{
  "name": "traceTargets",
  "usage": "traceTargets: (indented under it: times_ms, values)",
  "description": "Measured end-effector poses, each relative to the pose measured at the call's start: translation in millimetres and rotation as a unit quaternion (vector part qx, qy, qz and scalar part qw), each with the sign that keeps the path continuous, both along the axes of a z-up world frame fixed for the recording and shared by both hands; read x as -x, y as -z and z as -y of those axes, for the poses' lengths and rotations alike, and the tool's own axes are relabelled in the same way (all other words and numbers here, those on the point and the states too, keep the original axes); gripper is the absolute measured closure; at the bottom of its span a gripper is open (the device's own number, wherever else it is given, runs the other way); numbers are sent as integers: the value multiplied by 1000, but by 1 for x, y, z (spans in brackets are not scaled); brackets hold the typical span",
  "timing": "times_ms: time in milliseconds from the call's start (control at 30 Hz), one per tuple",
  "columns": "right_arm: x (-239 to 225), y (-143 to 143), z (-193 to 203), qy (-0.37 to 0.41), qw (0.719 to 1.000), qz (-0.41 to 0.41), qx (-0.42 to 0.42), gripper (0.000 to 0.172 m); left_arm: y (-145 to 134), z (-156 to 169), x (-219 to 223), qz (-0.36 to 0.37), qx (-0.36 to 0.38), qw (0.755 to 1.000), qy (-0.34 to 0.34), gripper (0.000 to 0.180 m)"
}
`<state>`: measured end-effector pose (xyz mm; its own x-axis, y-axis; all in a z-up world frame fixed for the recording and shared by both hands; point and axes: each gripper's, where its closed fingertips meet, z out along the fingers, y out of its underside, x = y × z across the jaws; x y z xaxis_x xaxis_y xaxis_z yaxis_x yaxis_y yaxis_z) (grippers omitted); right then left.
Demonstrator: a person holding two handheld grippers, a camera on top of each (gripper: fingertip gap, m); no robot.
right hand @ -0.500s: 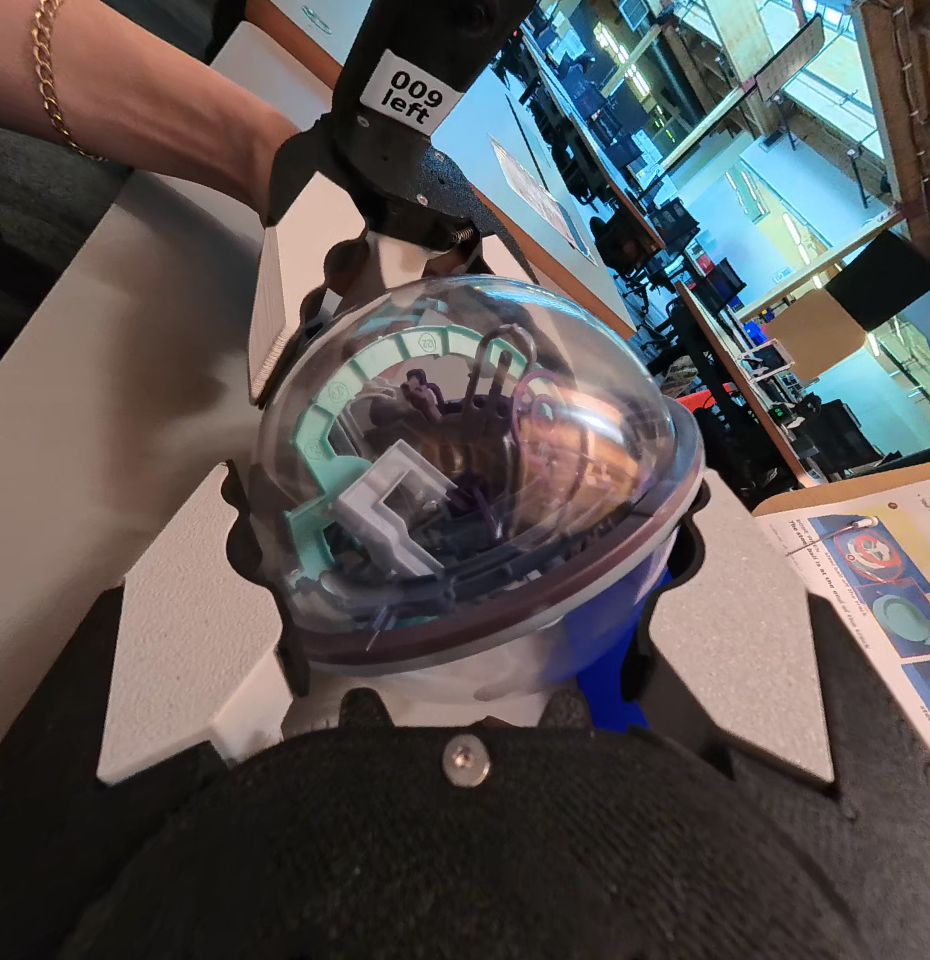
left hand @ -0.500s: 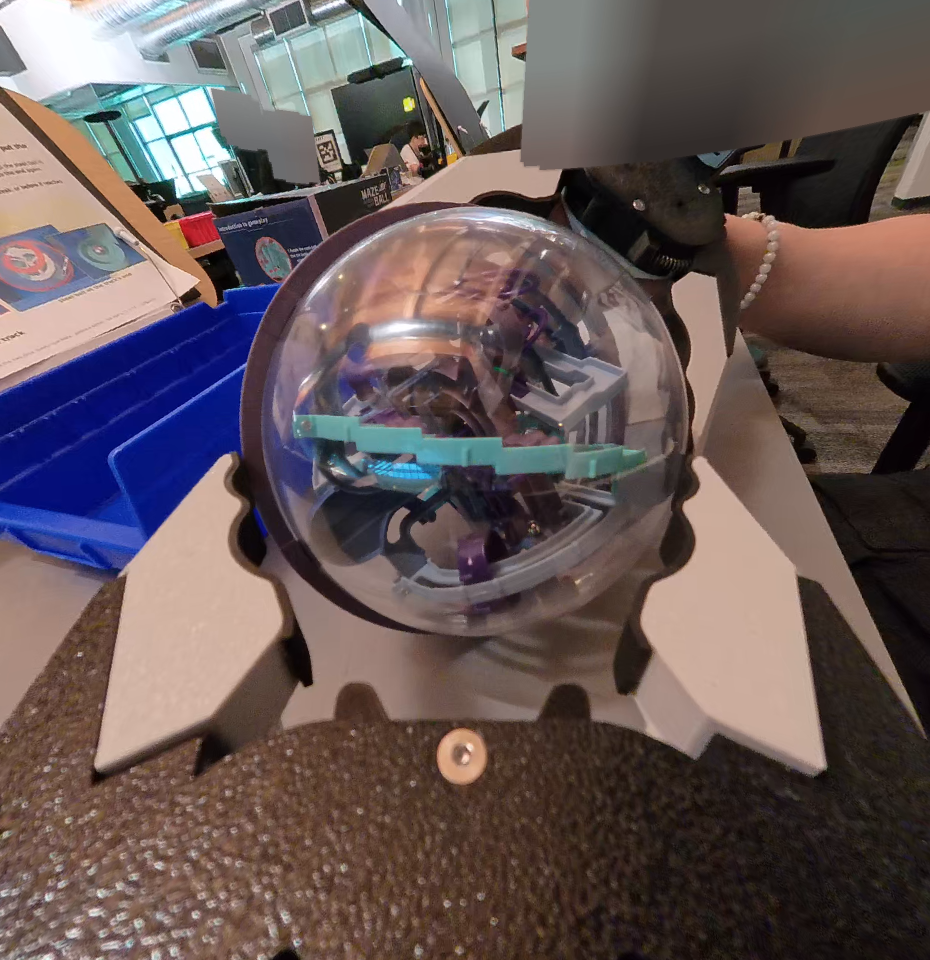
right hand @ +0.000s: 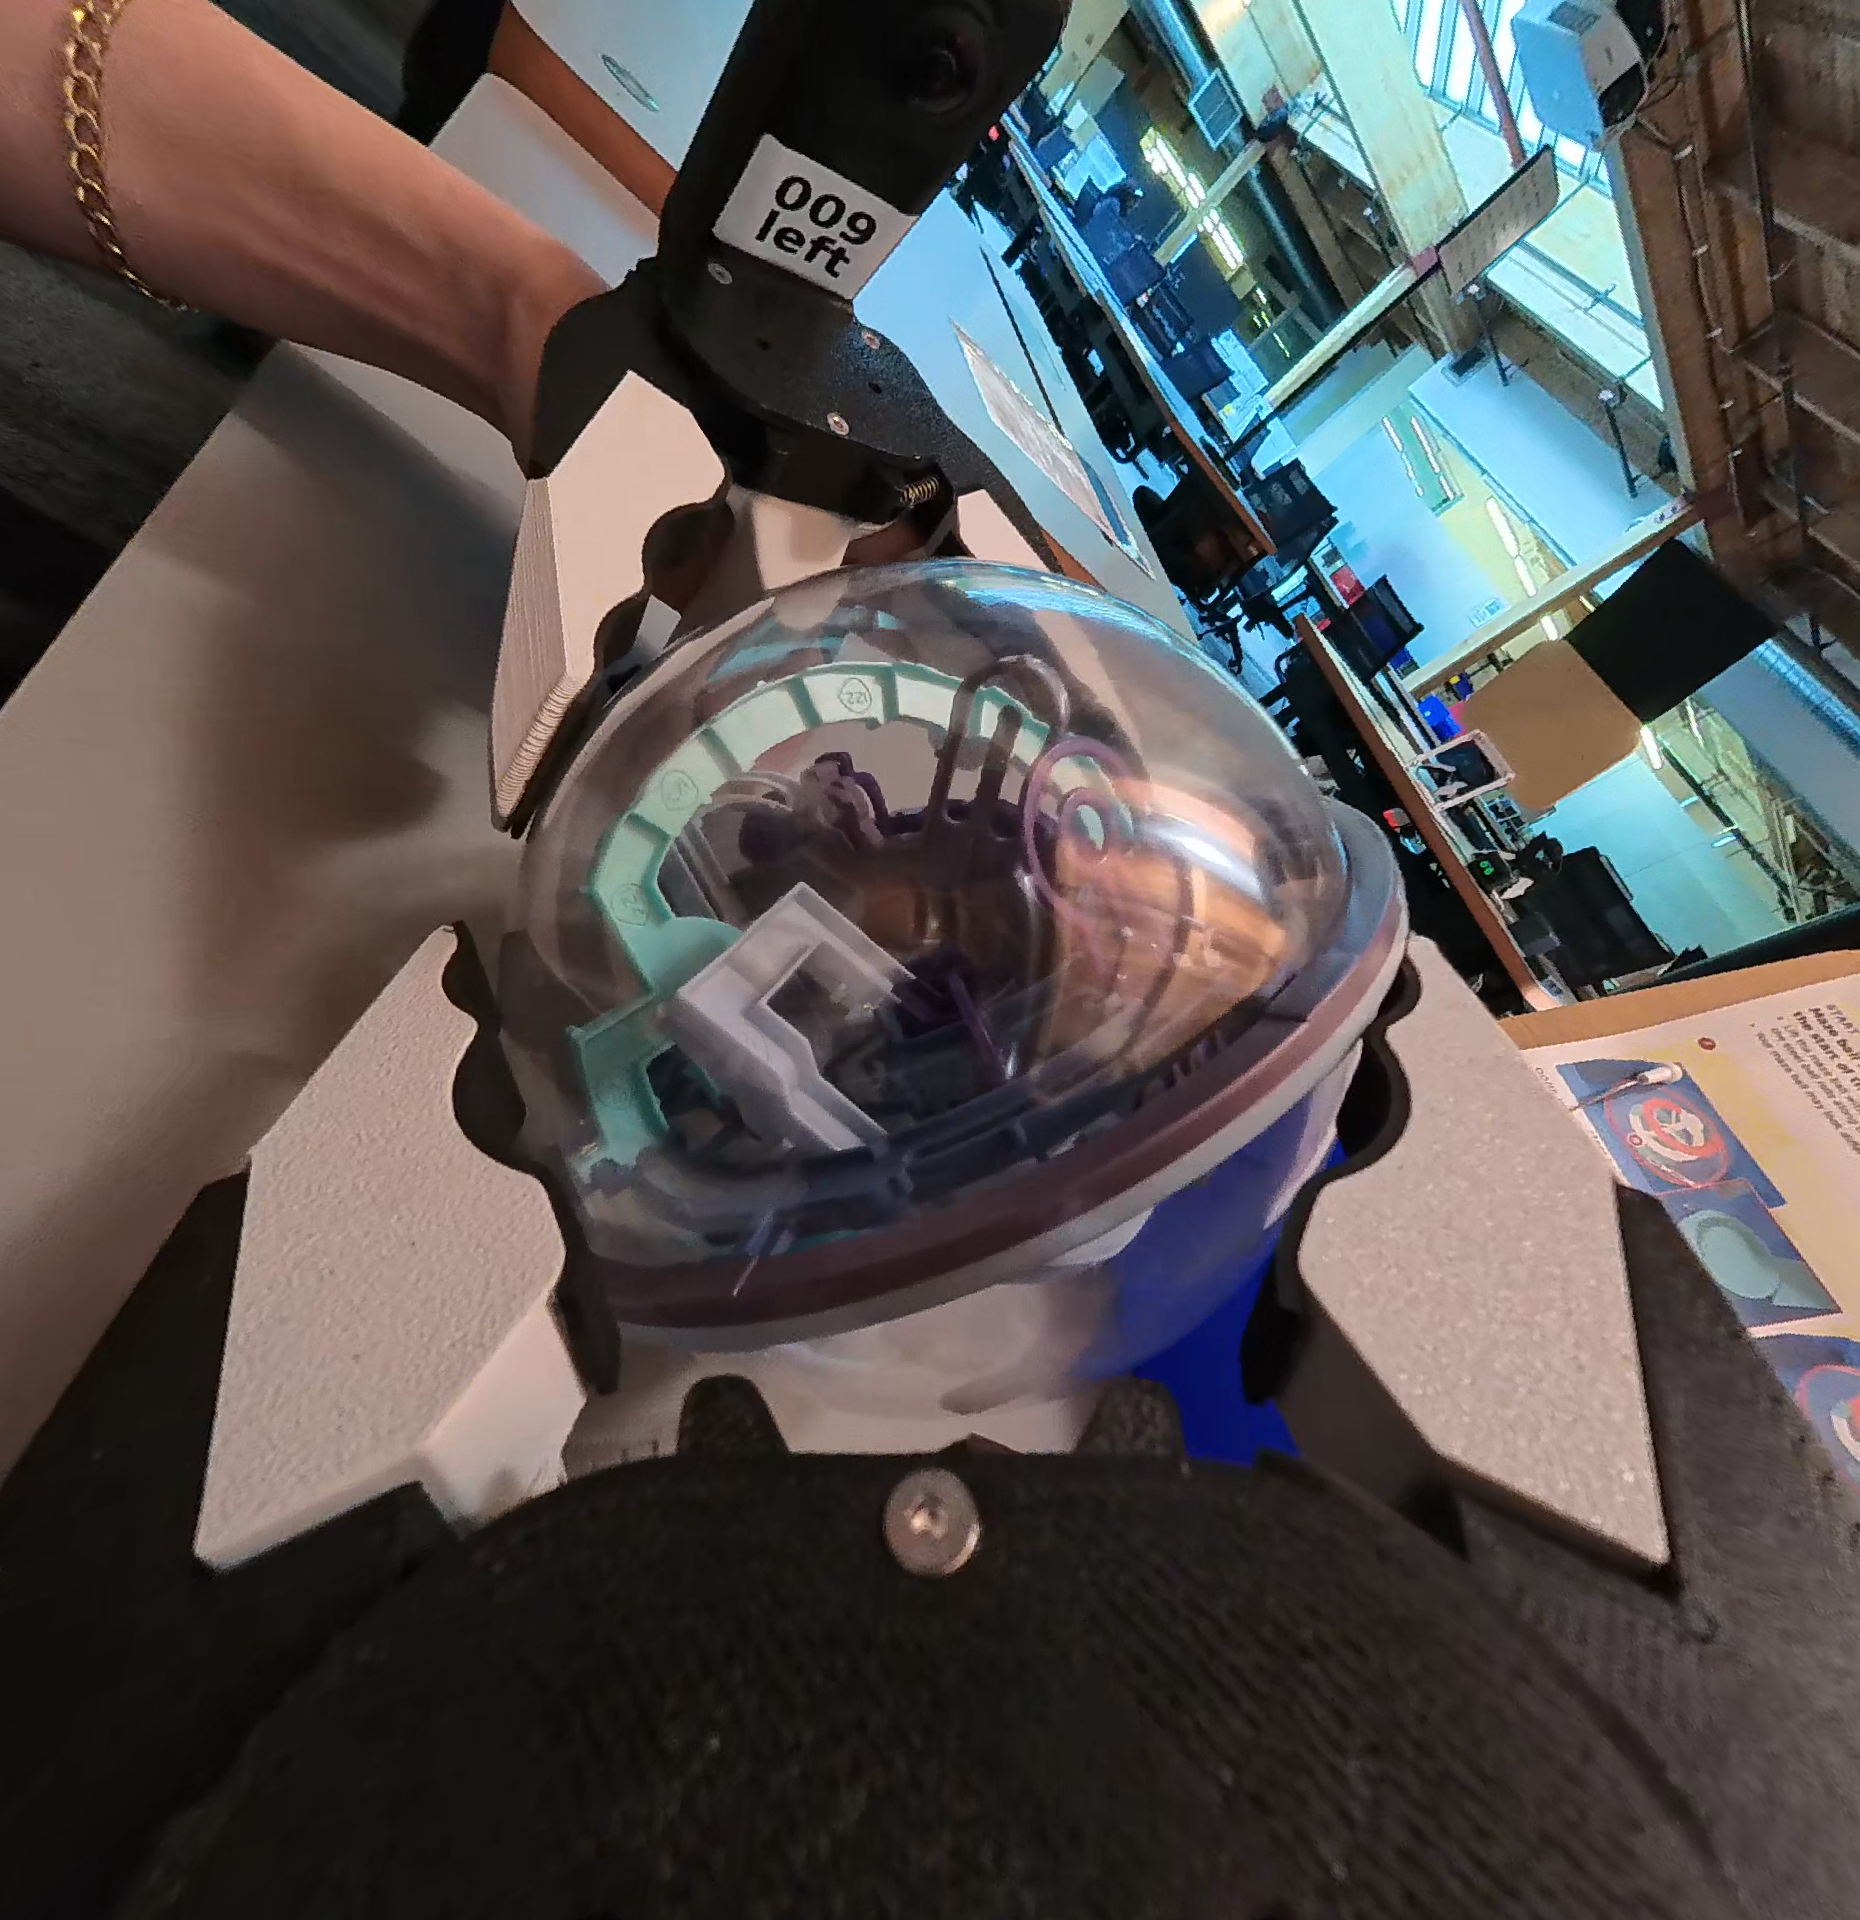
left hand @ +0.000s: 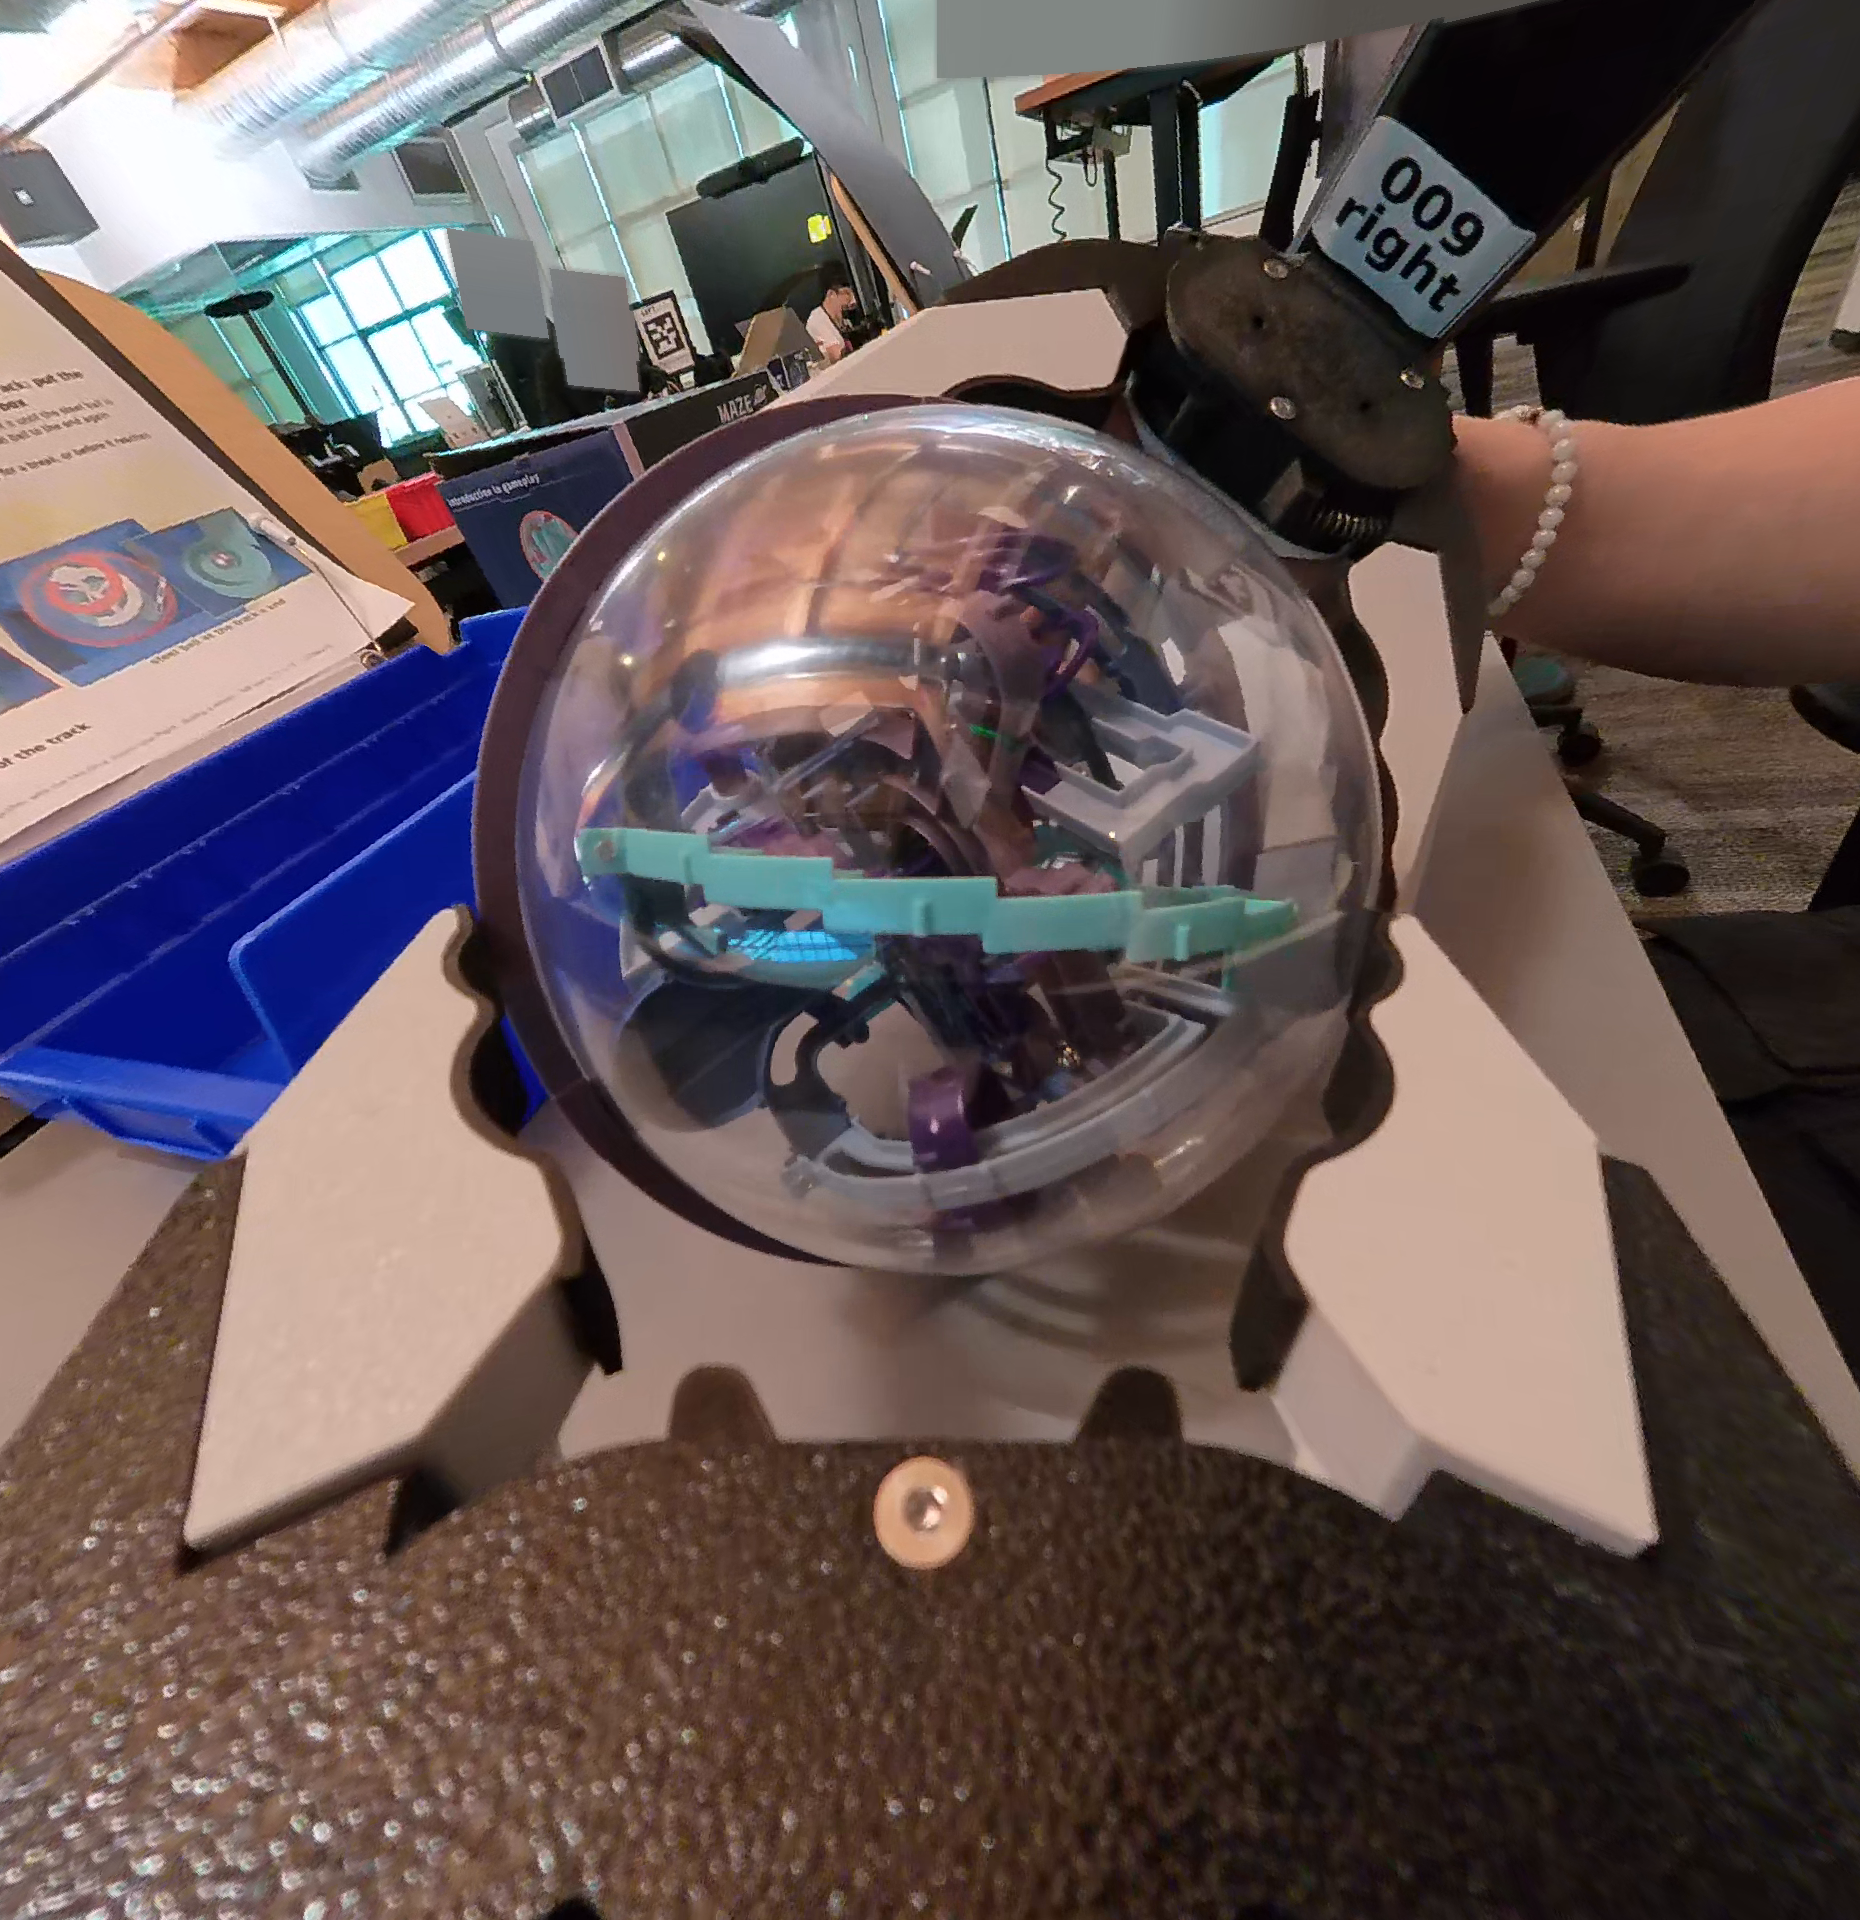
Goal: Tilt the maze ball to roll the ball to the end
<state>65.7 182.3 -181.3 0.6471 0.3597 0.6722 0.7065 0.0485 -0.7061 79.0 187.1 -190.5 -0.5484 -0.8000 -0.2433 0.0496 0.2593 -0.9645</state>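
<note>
The maze ball [left hand: 936, 831] is a clear sphere with a dark purple rim and teal, grey and purple tracks inside. It sits between my left gripper's [left hand: 931, 935] two white fingers, whose scalloped dark pads press on its sides. In the right wrist view the same maze ball [right hand: 947, 966] is clamped between my right gripper's [right hand: 931, 956] pads, with its rim slanted down to the left. The two grippers face each other: the right gripper [left hand: 1310, 353] shows behind the ball, and the left gripper [right hand: 791, 343] shows beyond it. I cannot pick out the small ball inside.
A blue bin [left hand: 178, 883] stands left of the ball on the white table [right hand: 230, 831]. A printed instruction sheet [left hand: 105, 582] on a brown board leans behind the bin. A dark blue box [left hand: 531, 520] stands farther back. A person's forearm [left hand: 1684, 561] reaches in from the right.
Both grippers keep their hold on the maze ball. The ball's pose has barely changed. The right gripper's body now shows more fully at the top of the left wrist view.
</note>
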Motion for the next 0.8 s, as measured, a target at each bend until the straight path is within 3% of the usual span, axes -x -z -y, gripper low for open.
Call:
traceTargets:
  times_ms: [800]
  values:
    - [0, 1, -3, 13, 998, -67, -2, 13, 4, 0, -2, -26, 9, 1000, -5, 24]
